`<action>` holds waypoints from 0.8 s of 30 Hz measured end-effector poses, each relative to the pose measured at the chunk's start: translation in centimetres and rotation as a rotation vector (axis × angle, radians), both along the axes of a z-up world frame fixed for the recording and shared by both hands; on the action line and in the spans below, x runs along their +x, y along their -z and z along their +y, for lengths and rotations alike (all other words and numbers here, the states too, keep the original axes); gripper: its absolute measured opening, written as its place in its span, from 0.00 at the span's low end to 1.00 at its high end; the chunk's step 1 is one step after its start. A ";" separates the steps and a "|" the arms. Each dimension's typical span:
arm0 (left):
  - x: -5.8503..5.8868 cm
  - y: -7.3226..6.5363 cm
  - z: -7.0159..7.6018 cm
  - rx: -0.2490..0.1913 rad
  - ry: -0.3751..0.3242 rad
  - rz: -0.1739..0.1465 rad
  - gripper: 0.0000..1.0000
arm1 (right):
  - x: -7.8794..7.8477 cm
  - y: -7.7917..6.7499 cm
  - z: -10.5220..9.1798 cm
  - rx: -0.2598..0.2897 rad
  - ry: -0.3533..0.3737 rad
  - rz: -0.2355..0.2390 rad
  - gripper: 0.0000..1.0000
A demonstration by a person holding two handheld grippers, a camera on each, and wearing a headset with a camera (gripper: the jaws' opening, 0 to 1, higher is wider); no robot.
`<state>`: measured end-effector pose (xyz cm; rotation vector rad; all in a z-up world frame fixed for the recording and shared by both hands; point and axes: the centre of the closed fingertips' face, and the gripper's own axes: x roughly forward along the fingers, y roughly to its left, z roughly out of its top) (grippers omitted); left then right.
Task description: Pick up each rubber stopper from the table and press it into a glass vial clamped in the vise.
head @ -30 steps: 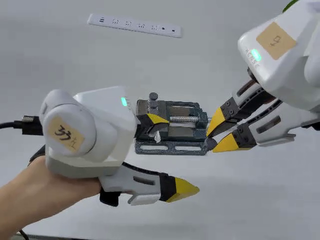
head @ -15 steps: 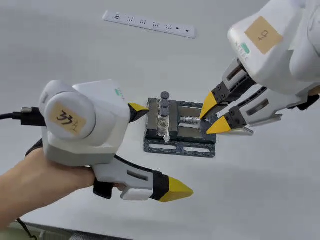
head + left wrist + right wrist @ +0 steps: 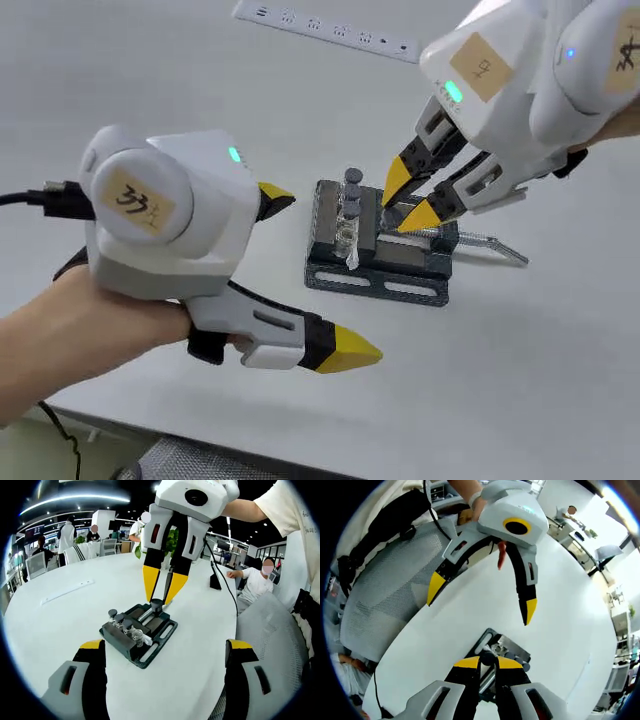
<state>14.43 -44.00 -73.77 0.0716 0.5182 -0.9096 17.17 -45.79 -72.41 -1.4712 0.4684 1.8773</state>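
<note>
A black vise on the white table clamps a row of glass vials; three vials wear dark stoppers, and the nearest clear vial looks uncapped. My right gripper hangs over the vise's screw, to the right of the vials, shut on a dark rubber stopper. That stopper sits pinched between yellow tips in the left gripper view and shows as a stopper in the right gripper view. My left gripper stands wide open and holds nothing, just left of the vise.
A white power strip lies at the table's far edge. The vise's metal handle sticks out to the right. A grey mesh chair stands by the table, and people sit in the background.
My right gripper has carried the stopper from the vise's front right corner to above its screw, closer to the vials. The left gripper has stayed open.
</note>
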 end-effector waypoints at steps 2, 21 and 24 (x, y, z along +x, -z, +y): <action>0.0 0.1 0.3 0.001 -0.007 0.001 0.99 | 0.3 0.4 0.3 -0.003 -0.021 -0.004 0.06; 0.3 0.3 0.9 -0.003 -0.048 0.017 0.97 | 1.1 2.7 1.8 -0.025 -0.130 0.012 0.06; 0.2 0.4 1.1 -0.001 -0.051 0.020 0.97 | 1.4 3.1 1.9 -0.034 -0.131 0.019 0.06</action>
